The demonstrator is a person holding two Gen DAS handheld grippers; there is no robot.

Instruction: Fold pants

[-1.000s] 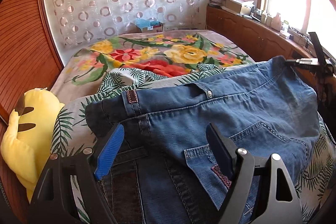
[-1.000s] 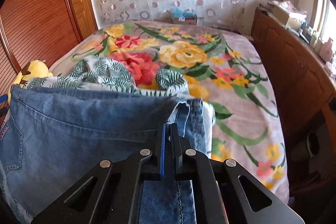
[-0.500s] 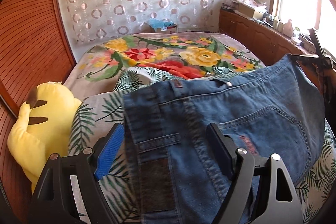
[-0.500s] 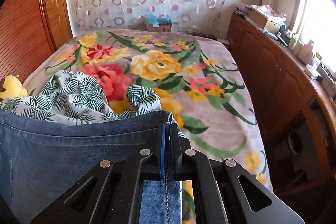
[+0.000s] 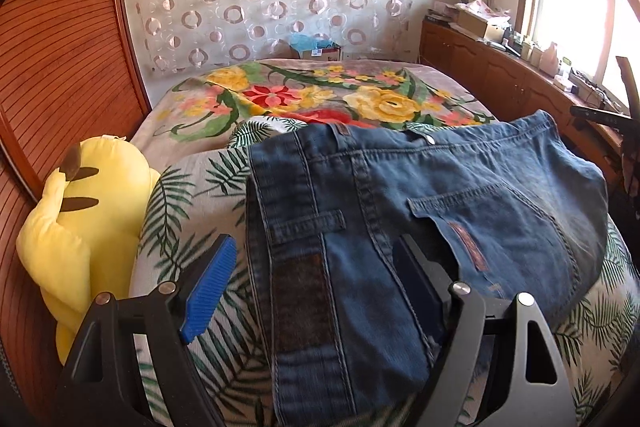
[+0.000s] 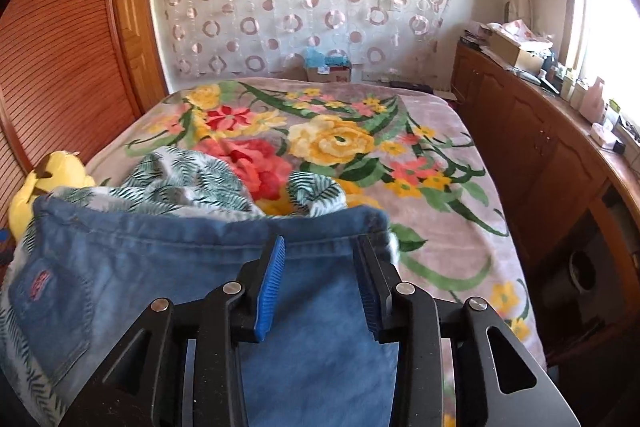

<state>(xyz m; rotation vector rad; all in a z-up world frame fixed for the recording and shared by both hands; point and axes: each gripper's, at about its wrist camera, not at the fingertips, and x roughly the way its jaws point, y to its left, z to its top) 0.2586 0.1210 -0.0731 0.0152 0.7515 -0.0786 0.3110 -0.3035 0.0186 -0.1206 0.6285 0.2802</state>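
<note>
Blue denim pants (image 5: 400, 227) lie folded on a palm-leaf sheet (image 5: 192, 195) on the bed, waistband and back pocket showing. My left gripper (image 5: 316, 267) is open, its fingers straddling the near part of the pants without clamping them. In the right wrist view the pants (image 6: 168, 267) lie under my right gripper (image 6: 320, 267), which is open with the denim's far edge between its blue-padded fingers (image 6: 270, 287).
A yellow plush toy (image 5: 80, 219) lies at the bed's left edge against the wooden louvred wall. A floral blanket (image 6: 340, 143) covers the far bed. A wooden cabinet (image 6: 552, 155) with clutter runs along the right under the window.
My right gripper has opened and let go of the pants' edge. The pants have settled flat on the sheet. The left view has shifted right over the waistband.
</note>
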